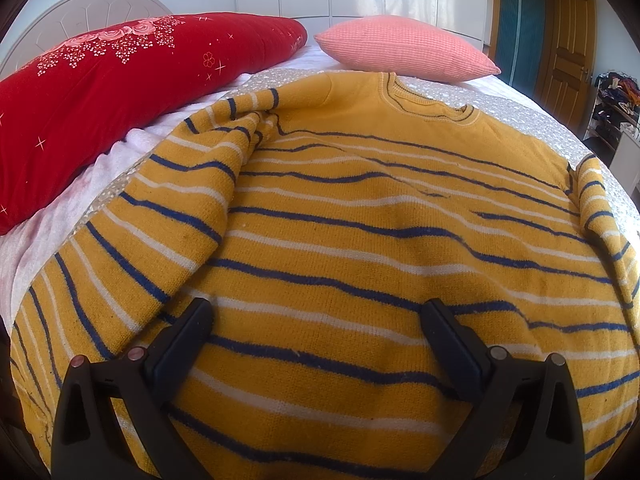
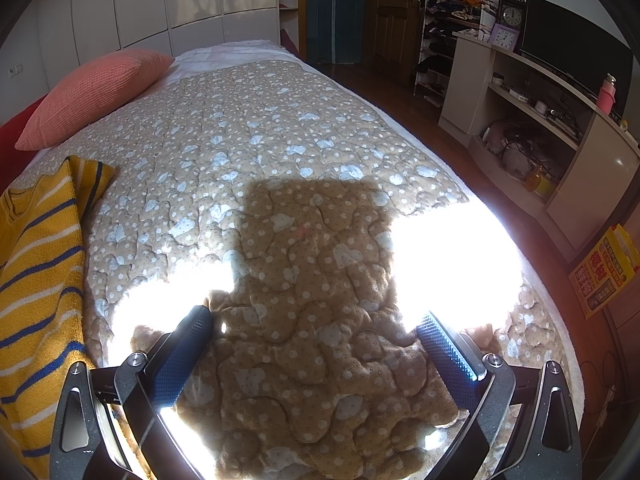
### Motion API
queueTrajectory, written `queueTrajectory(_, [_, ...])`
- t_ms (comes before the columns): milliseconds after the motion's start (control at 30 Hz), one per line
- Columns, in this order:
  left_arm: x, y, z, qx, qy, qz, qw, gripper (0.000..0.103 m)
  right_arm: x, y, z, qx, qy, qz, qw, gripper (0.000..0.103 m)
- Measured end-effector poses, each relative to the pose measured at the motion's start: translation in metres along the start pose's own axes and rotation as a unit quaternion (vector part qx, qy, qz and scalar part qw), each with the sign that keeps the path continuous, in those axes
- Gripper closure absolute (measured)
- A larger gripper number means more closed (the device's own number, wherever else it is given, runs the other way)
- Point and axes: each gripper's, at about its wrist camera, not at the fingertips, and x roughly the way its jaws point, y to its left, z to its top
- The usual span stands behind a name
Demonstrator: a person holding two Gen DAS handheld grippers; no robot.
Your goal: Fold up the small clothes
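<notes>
Sweater flat, collar toward pillows

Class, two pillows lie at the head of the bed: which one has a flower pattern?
The large red velvet pillow beside the white headboard: pink roses and white sprigs decorate it. The smaller salmon-pink ribbed pillow is plain.
</notes>
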Motion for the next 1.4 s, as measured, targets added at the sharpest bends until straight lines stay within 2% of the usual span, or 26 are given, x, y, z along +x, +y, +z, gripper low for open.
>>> queueTrajectory(667, [-0.001, 0.002, 0.001, 0.001, 0.002, 0.003, 1.0, 0.0, -0.001, 0.0, 0.0, 0.0, 0.0, -0.001, 1.0, 0.0])
queueTrajectory(933, [0.002, 0.0, 0.009, 0.017, 0.032, 0.02, 0.9991, 0.0, 0.003, -0.001, 0.001, 0.002, 0.007, 0.004, 1.0, 0.0])
queueTrajectory(1033, [0.005, 0.002, 0.011, 0.016, 0.045, 0.016, 0.9987, 0.0, 0.0, -0.004, 0.002, 0.006, 0.007, 0.011, 1.0, 0.0])
queueTrajectory(1100, [0.004, 0.003, 0.011, 0.018, 0.048, 0.01, 0.9986, 0.0, -0.002, -0.004, 0.002, -0.002, 0.008, 0.0, 1.0, 0.0])
queueTrajectory(1167, [0.004, 0.005, 0.012, 0.013, 0.05, 0.004, 0.9987, 0.0, -0.003, -0.003, 0.002, -0.007, 0.007, -0.005, 1.0, 0.0])
queueTrajectory(1300, [-0.007, 0.01, 0.015, -0.017, 0.06, 0.009, 0.998, 0.0, -0.002, -0.014, 0.005, 0.005, 0.017, 0.028, 0.999, 0.0])
queueTrajectory(1400, [-0.028, 0.013, 0.015, -0.039, 0.048, 0.005, 0.998, 0.0, -0.006, -0.013, 0.004, -0.008, 0.02, 0.035, 0.999, 0.0])
